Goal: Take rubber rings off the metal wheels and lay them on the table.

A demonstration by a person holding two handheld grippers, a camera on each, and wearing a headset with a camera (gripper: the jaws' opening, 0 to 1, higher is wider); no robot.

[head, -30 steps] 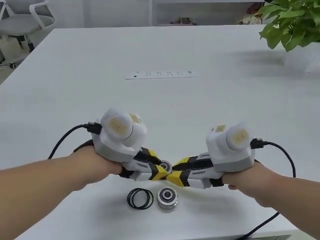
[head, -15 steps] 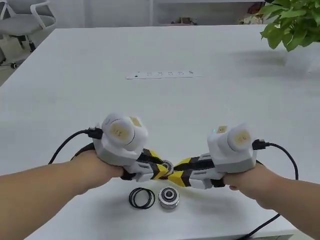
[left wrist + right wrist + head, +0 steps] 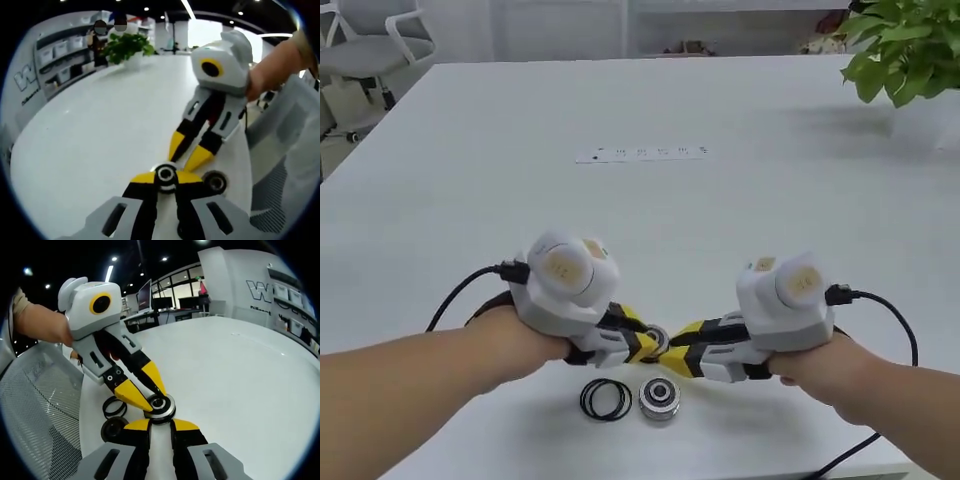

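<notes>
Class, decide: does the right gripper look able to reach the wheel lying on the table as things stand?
Probably yes. The right gripper is close to the table wheel with nothing between them, but its tips are at the held wheel in the left gripper.

Table (image 3: 720, 220): white, smooth, matt, with a faint sheen under the lights.
My left gripper (image 3: 646, 340) and right gripper (image 3: 676, 352): housings of white and grey moulded plastic, satin finish. Jaw tips are smooth yellow and black plastic.
Held wheel (image 3: 160, 407): bright polished metal that glints.
Loose wheel (image 3: 659, 397): the same silvery metal, with a darker hub.
Rubber rings (image 3: 605, 399): black, thin, dull.
</notes>
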